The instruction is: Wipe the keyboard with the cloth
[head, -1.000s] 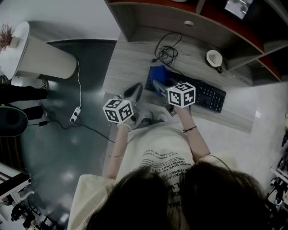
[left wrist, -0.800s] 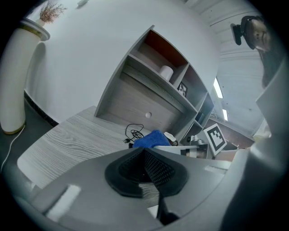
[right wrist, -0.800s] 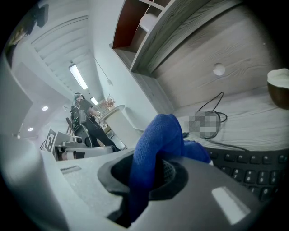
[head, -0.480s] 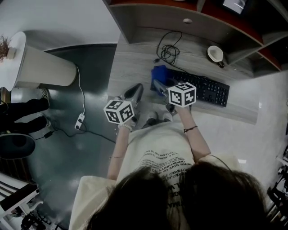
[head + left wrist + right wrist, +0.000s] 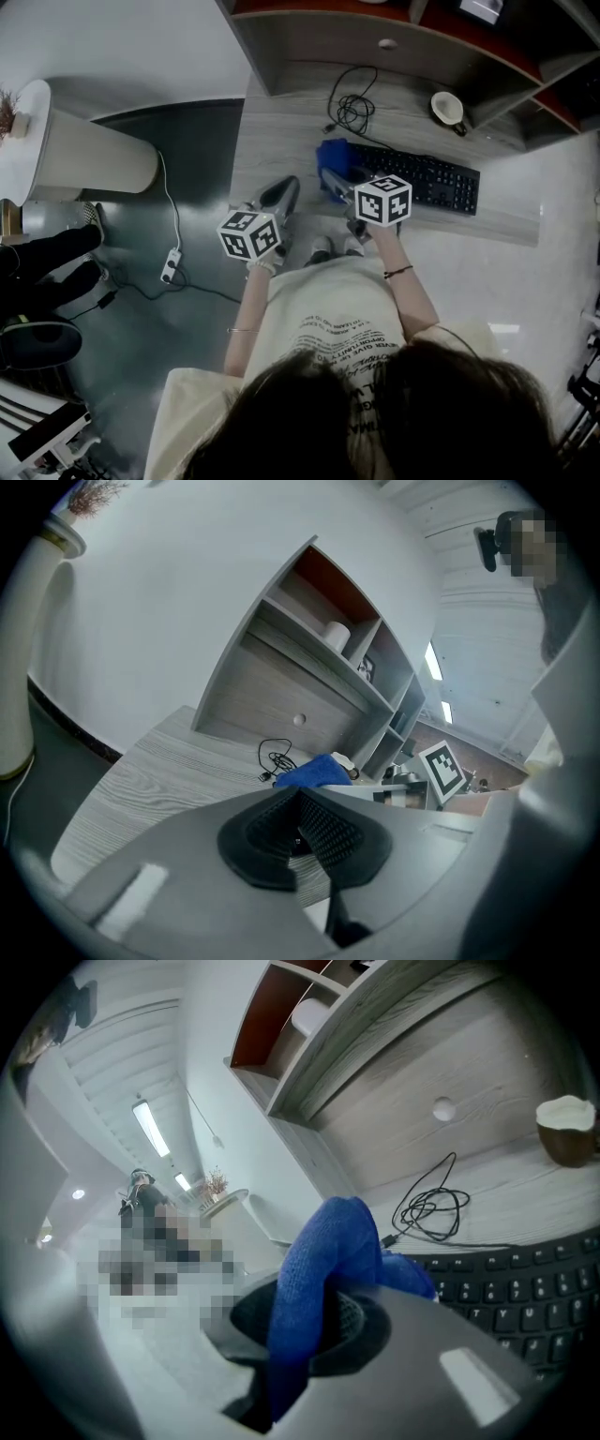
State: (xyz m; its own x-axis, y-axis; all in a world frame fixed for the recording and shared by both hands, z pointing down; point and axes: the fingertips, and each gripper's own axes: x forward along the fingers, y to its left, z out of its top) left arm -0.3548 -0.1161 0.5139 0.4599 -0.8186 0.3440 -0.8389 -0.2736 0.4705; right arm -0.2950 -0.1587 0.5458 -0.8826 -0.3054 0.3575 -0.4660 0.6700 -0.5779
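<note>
A black keyboard [image 5: 422, 182] lies on the grey wooden desk [image 5: 281, 131]; its keys also show in the right gripper view [image 5: 506, 1283]. A blue cloth [image 5: 334, 157] bunches at the keyboard's left end. My right gripper [image 5: 330, 181] is shut on the blue cloth [image 5: 323, 1265], which stands up out of its jaws. My left gripper [image 5: 277, 194] hovers at the desk's near edge, left of the keyboard, its ribbed pads [image 5: 323, 832] pressed together with nothing held. From the left gripper view the cloth [image 5: 314, 772] lies ahead on the desk.
A coiled black cable [image 5: 352, 111] lies behind the keyboard, and a small brown-and-white bowl [image 5: 447, 109] sits at the back right. A shelf unit [image 5: 394, 47] overhangs the desk's rear. On the floor at left are a white pedestal [image 5: 84, 155] and a power strip [image 5: 171, 263].
The head view has shifted slightly. Both grippers have stayed in much the same place, the right one still holding the cloth at the keyboard's left end.
</note>
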